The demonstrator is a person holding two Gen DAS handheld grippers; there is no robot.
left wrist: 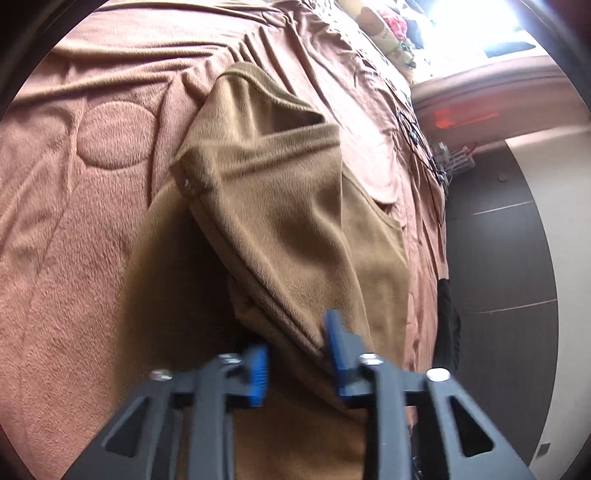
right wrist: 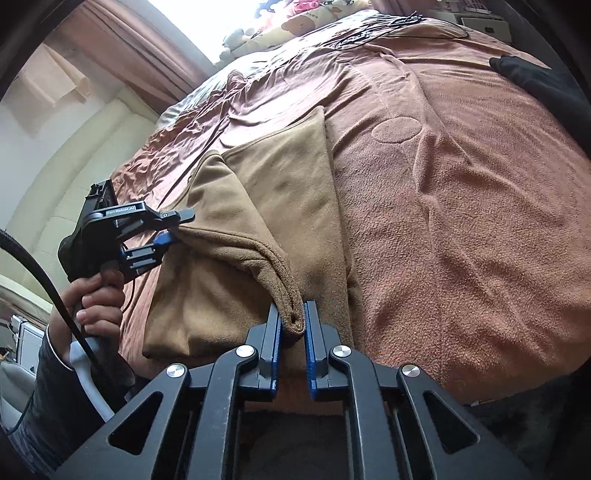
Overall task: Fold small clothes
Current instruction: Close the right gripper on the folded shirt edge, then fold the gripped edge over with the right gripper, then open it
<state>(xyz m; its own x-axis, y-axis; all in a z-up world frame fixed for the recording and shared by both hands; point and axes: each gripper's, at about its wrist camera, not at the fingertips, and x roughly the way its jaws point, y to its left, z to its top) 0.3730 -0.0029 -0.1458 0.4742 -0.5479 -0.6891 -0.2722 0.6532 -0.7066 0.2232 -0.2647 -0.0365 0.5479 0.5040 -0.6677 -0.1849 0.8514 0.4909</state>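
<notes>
A brown fleece garment [left wrist: 280,206] lies on the pink-brown bed cover [left wrist: 74,221], with one folded layer raised off the rest. In the left wrist view my left gripper [left wrist: 297,362] has a corner of that layer between its blue pads. The right wrist view shows this gripper [right wrist: 171,232] pinching the garment's [right wrist: 280,177] left edge, the cloth drawn up to it. My right gripper [right wrist: 294,325] is shut on the thick hem at the garment's near corner. A person's hand [right wrist: 96,299] holds the left gripper's handle.
The bed cover [right wrist: 461,221] stretches wide to the right of the garment. A black cloth [right wrist: 535,77] lies at its far right corner. Cables [right wrist: 388,26] and patterned pillows [right wrist: 295,22] sit at the far end. Dark floor [left wrist: 498,258] runs along the bed's edge.
</notes>
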